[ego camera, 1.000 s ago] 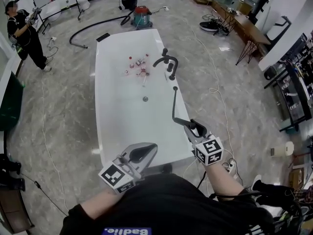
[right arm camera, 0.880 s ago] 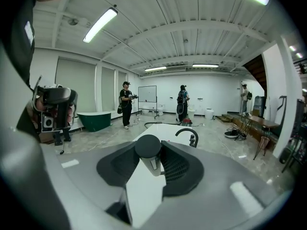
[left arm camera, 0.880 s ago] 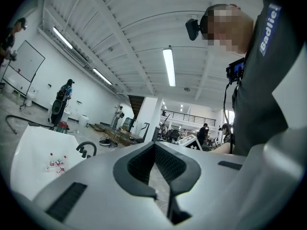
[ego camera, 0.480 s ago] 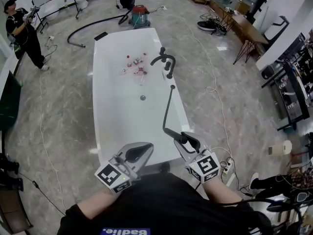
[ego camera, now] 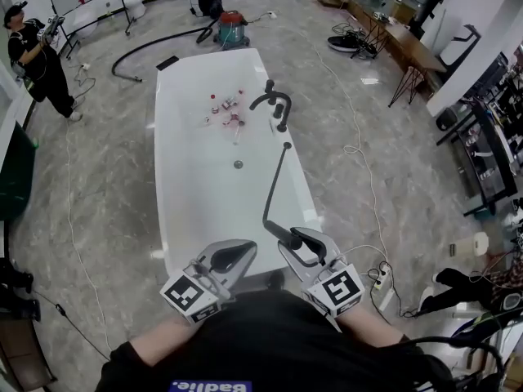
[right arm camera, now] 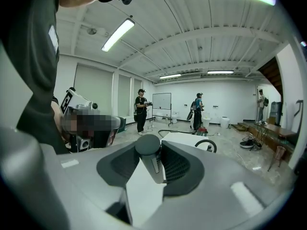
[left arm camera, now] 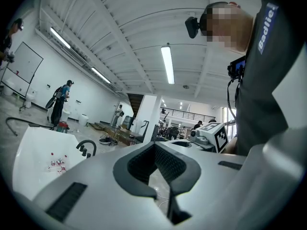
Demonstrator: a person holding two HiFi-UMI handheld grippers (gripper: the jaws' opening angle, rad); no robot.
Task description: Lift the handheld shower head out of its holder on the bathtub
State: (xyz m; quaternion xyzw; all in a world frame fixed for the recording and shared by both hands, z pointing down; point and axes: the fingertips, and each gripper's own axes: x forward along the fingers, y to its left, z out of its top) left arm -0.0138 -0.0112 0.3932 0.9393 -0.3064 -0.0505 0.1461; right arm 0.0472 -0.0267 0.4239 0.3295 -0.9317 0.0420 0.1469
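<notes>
Shower head (ego camera: 276, 232) sits crosswise in the right gripper (ego camera: 301, 245), off the bathtub (ego camera: 160, 178) rim and just above the tub's near end, close in front of the person's body. The right gripper view shows its pale handle with a dark round cap standing between the two ribbed pads, which press on it from both sides, so the jaws are partly closed around the handle in a firm hold.

Compared with a second ago, the right gripper is nearer the person and further left, no longer out by the right-hand rim. The dark hose (ego camera: 276, 182) now trails in a longer line from its outlet on that rim, just on the near side of the black faucet (ego camera: 274, 100), across the tub's inside edge to the gripper. The grip looks unchanged through the move.

For the task this suggests the lift is done: the head appears clear of any holder and hangs free on its hose, so only carrying remains.

The left gripper (ego camera: 233, 256) waits low beside the right one, its jaws together at the tips with nothing between them. Small red and white items (ego camera: 227, 109) lie on the tub floor at the far end
</notes>
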